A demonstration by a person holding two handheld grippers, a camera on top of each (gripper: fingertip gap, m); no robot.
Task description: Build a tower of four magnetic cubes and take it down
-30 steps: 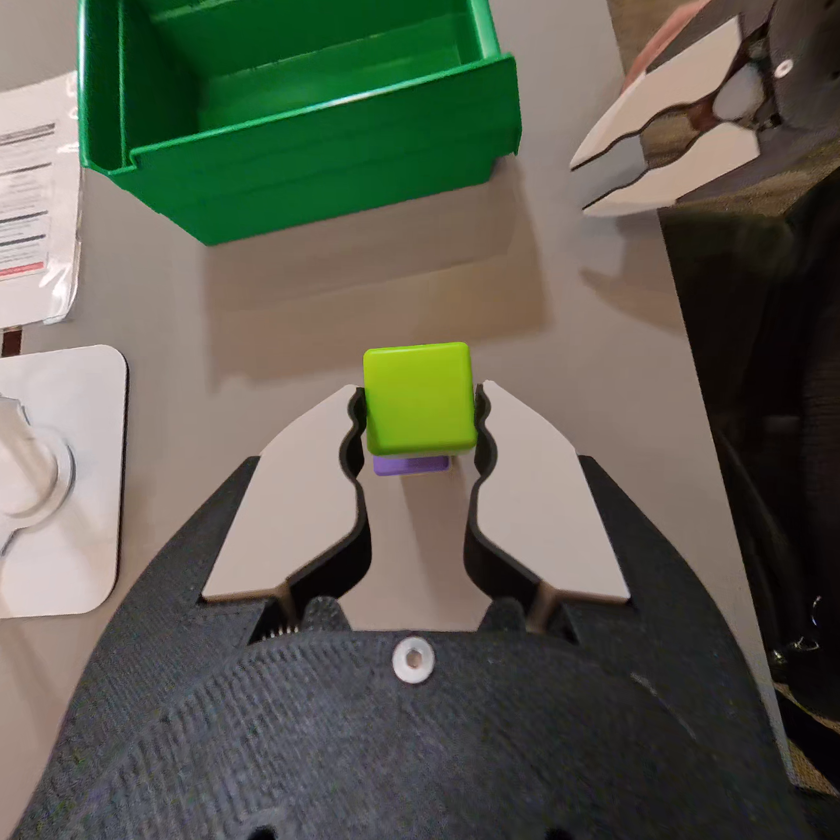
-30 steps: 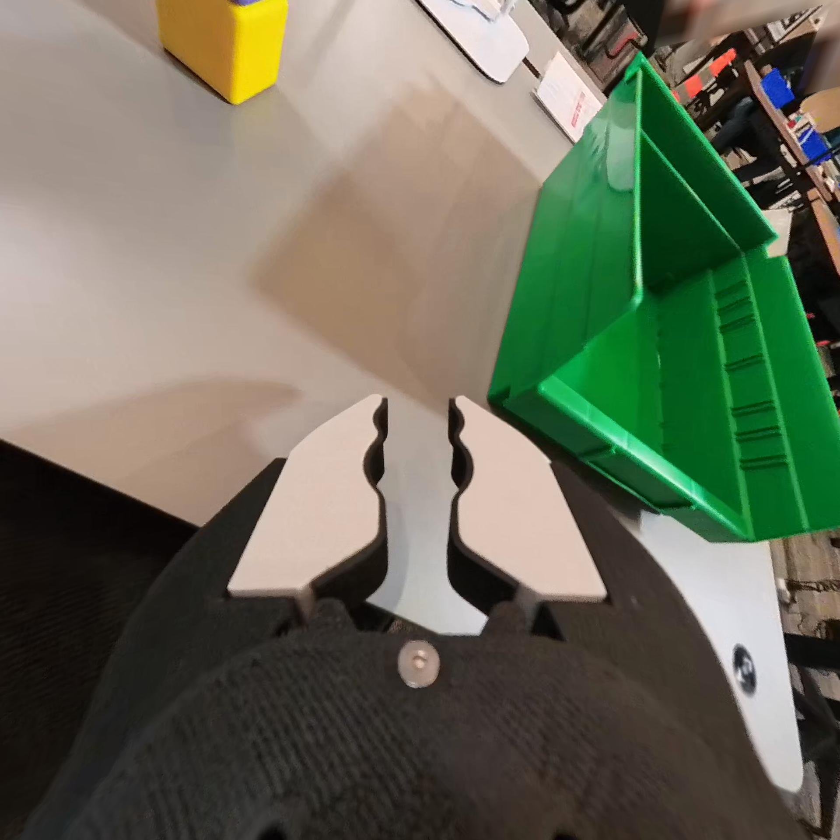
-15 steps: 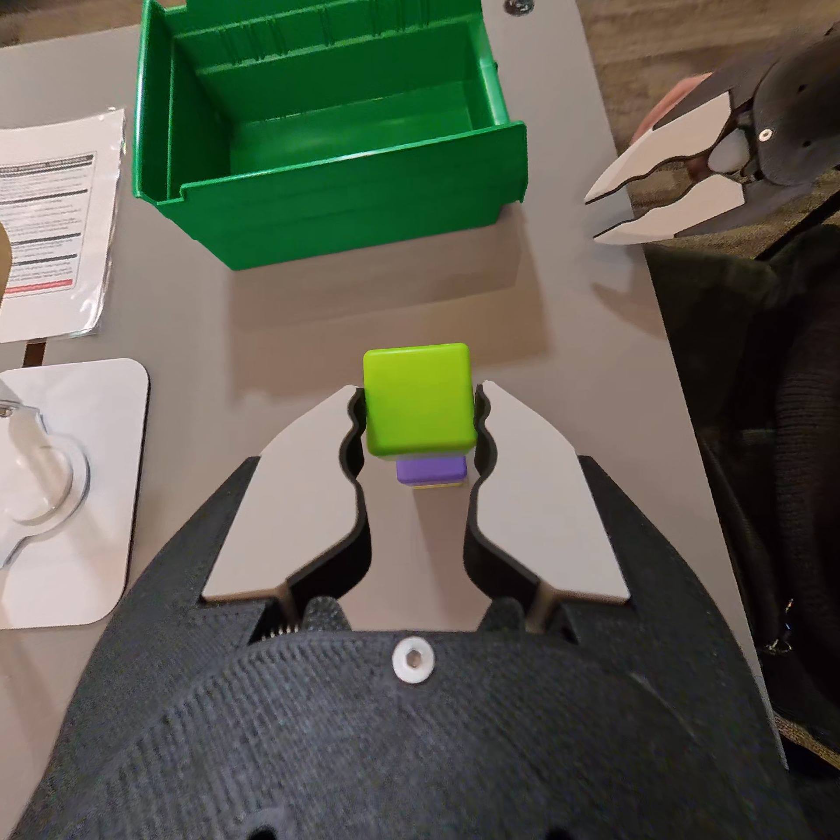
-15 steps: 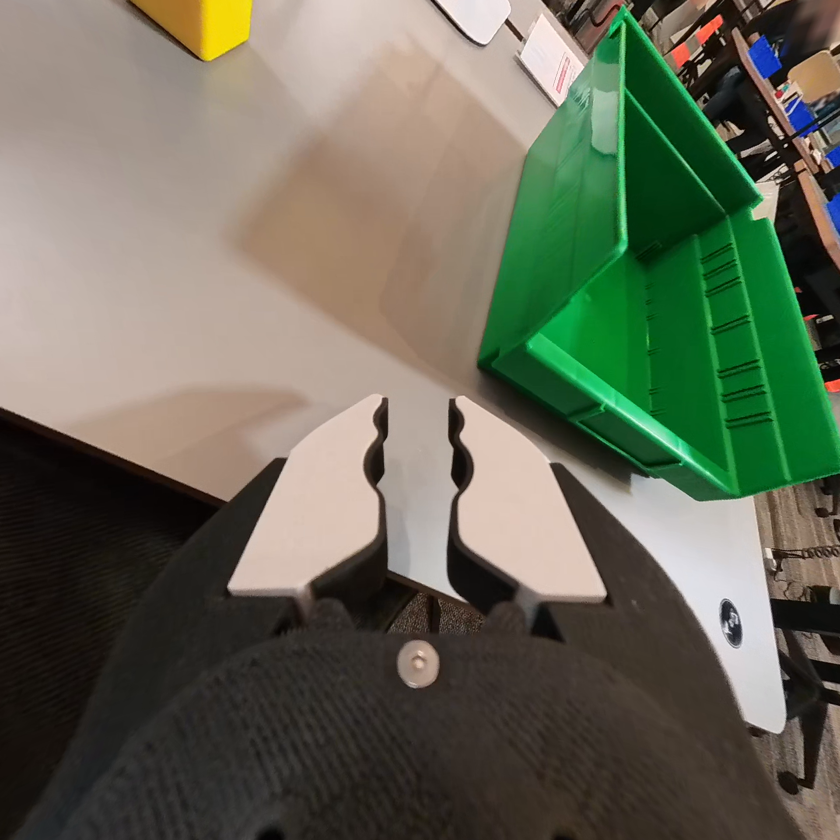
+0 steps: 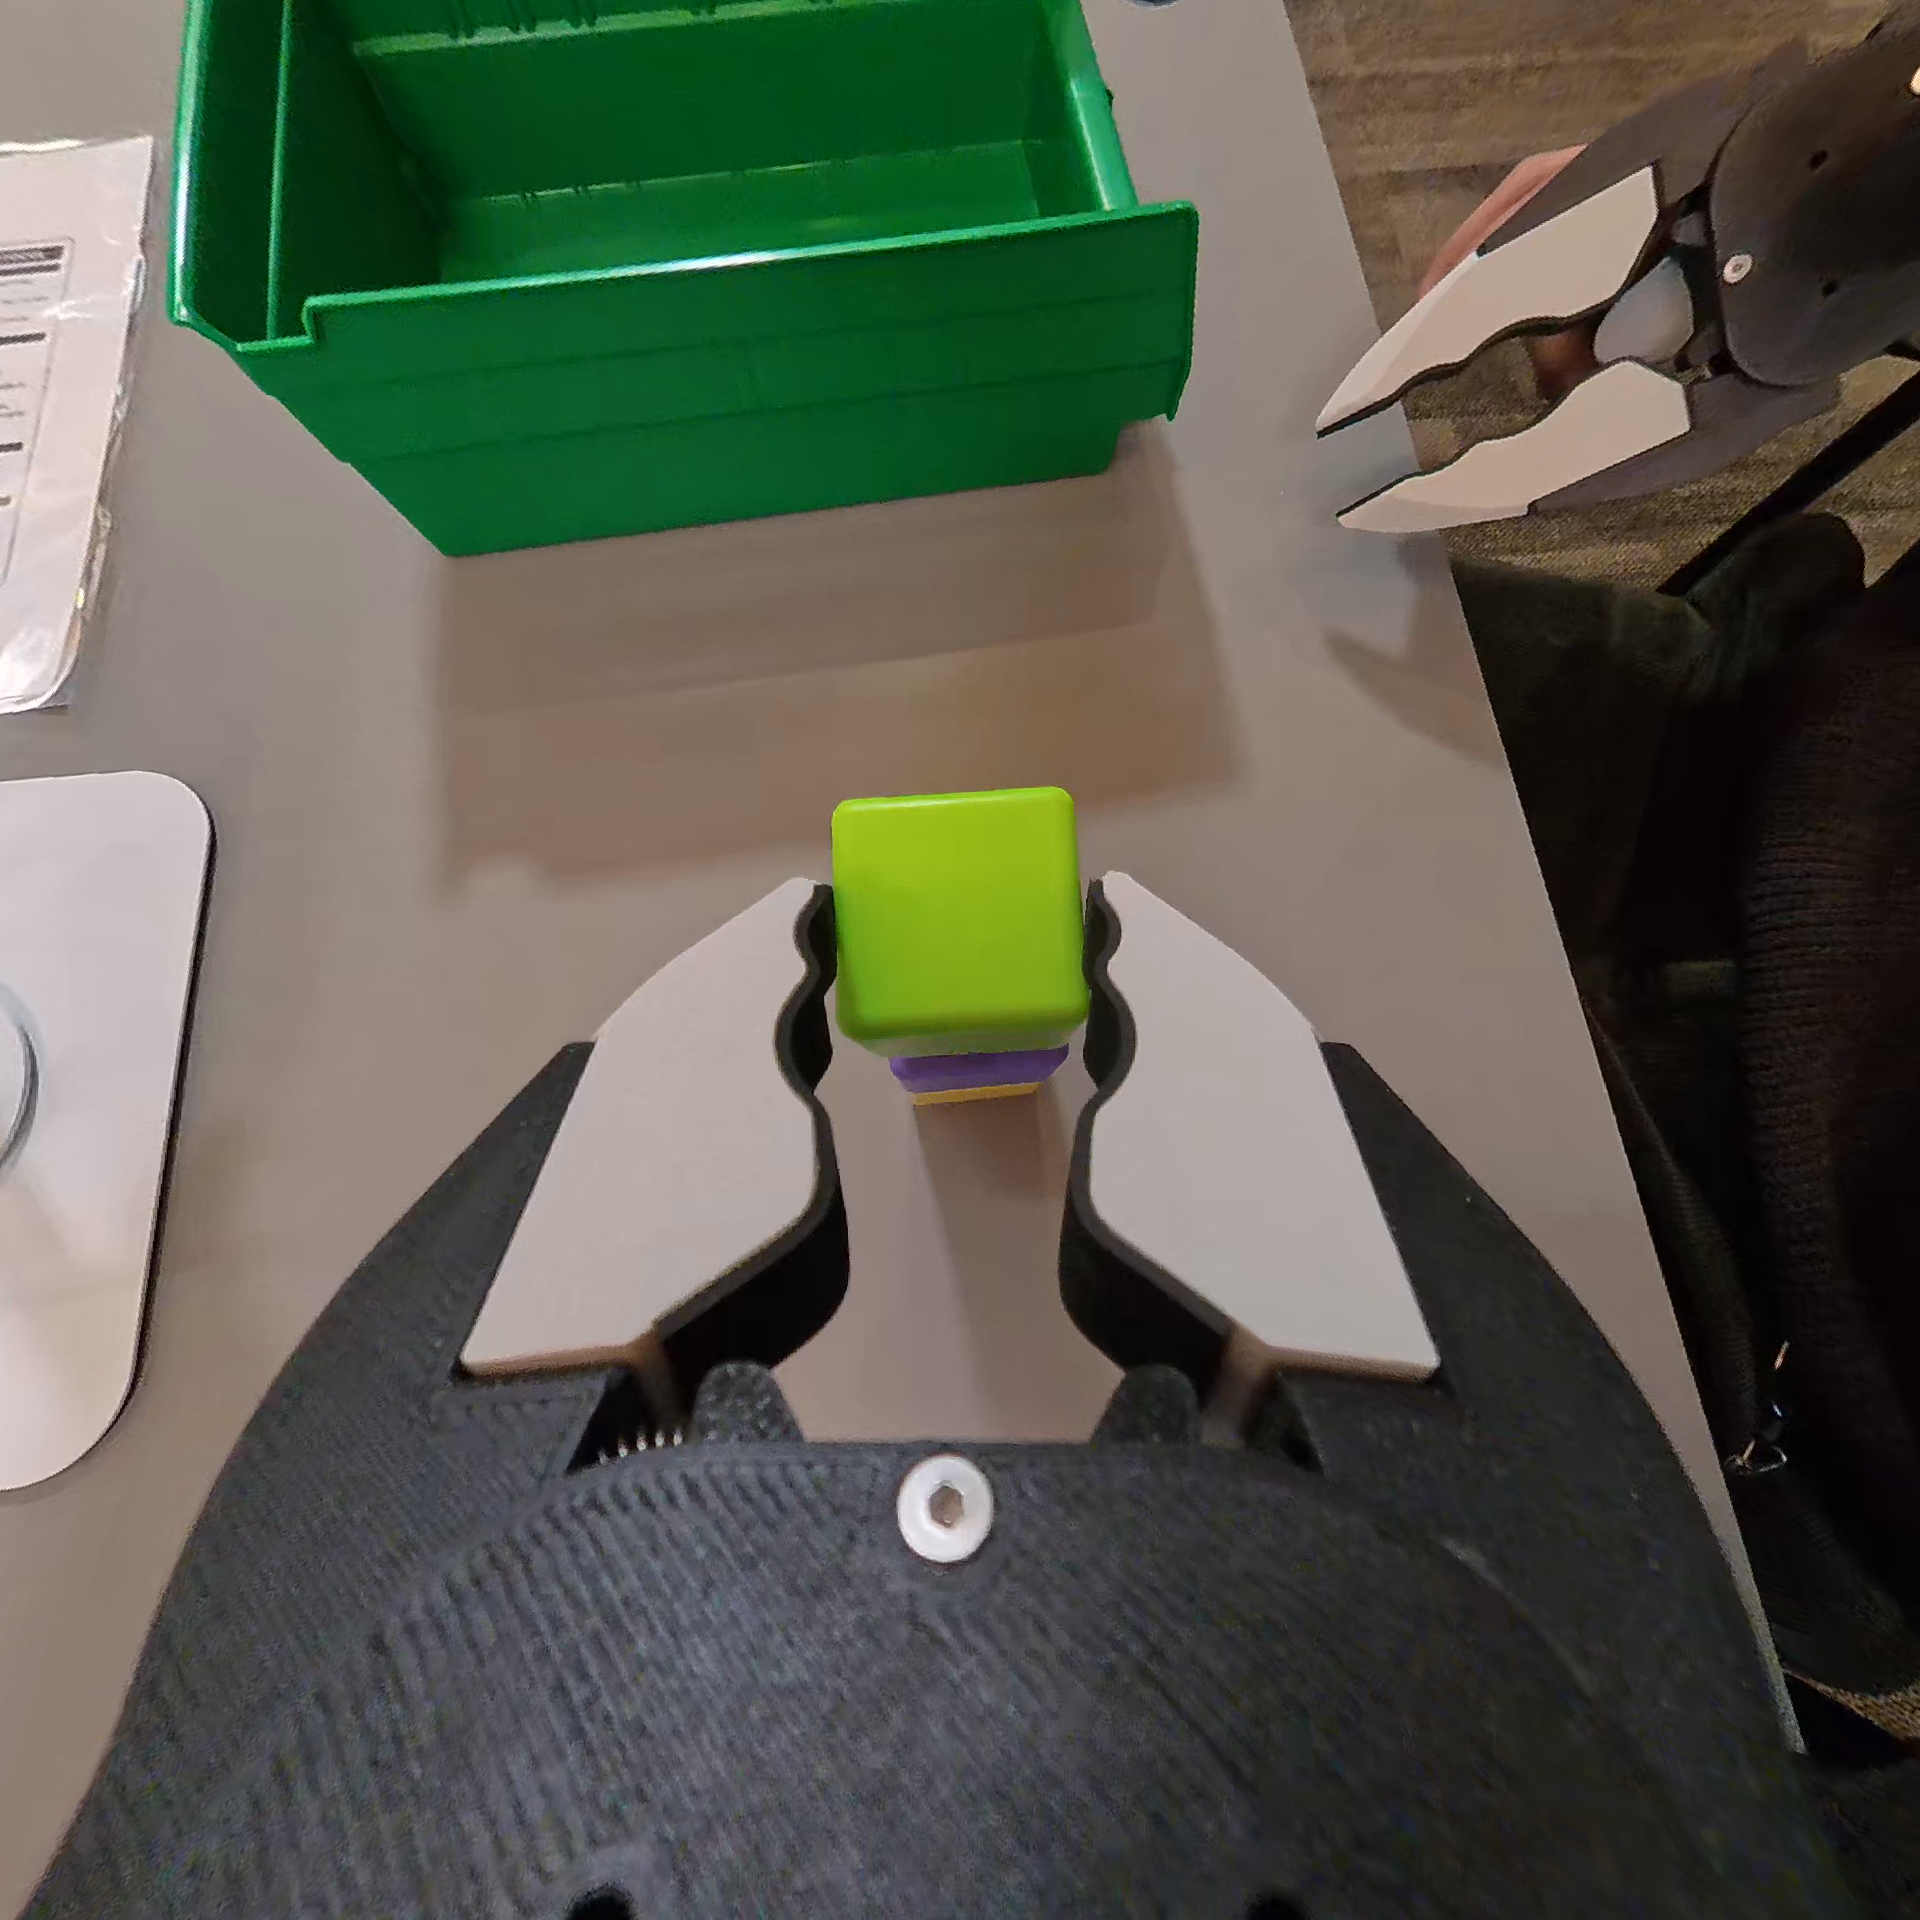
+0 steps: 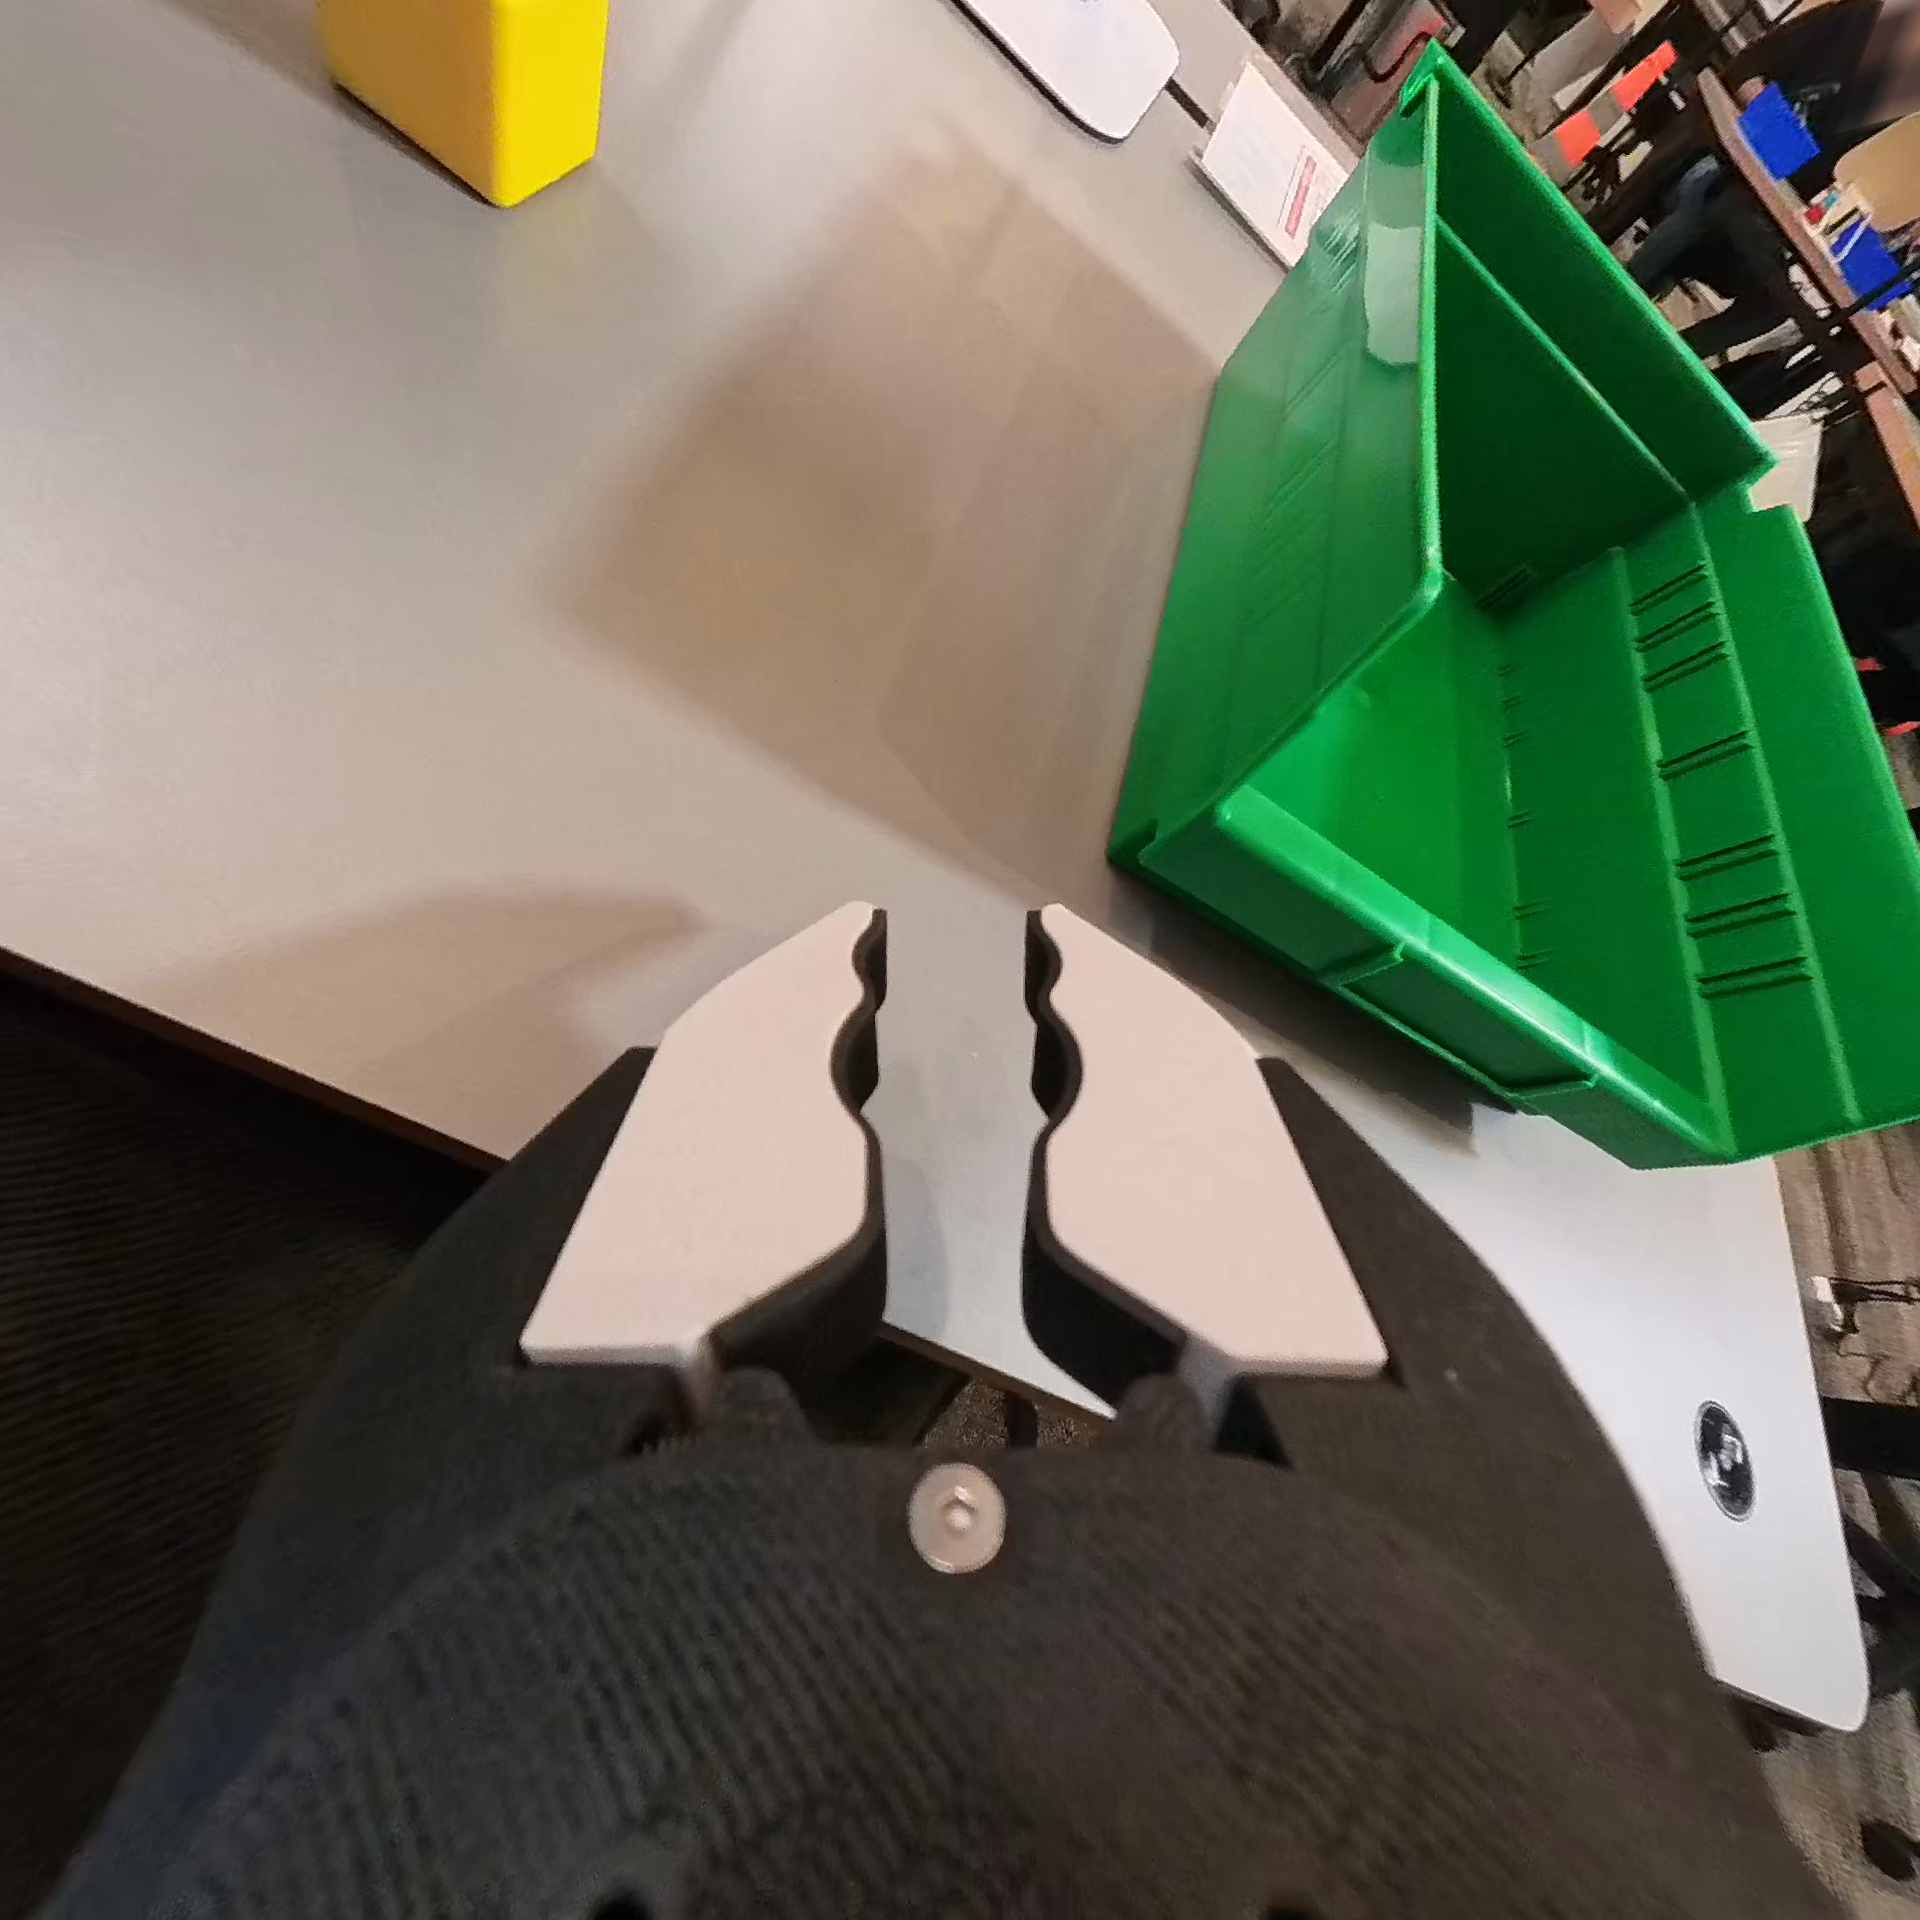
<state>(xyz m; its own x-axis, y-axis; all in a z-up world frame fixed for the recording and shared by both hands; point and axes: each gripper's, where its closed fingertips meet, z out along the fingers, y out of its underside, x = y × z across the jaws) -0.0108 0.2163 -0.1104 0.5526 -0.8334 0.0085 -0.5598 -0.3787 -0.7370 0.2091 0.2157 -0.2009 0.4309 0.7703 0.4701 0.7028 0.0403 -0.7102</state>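
Left tongs (image 5: 958,925) clamped on a lime-green cube (image 5: 958,920), held above the grey desk (image 5: 623,727). Just under the cube, a purple block (image 5: 979,1070) on a yellow block (image 5: 977,1093) peeks out, directly below the left tongs' tips; whether the cube touches the purple one can't be told. Green bin (image 5: 665,374) sits ahead of the left tongs, open side up. White plate-like pad (image 5: 94,1039) and a sheet of paper in a clear sleeve (image 5: 52,416) off to their left. Right tongs (image 6: 956,925) narrow, nothing between them, hovering at the desk edge; the bin (image 6: 1507,727) lies ahead-right of them, the yellow block (image 6: 473,83) far ahead-left.
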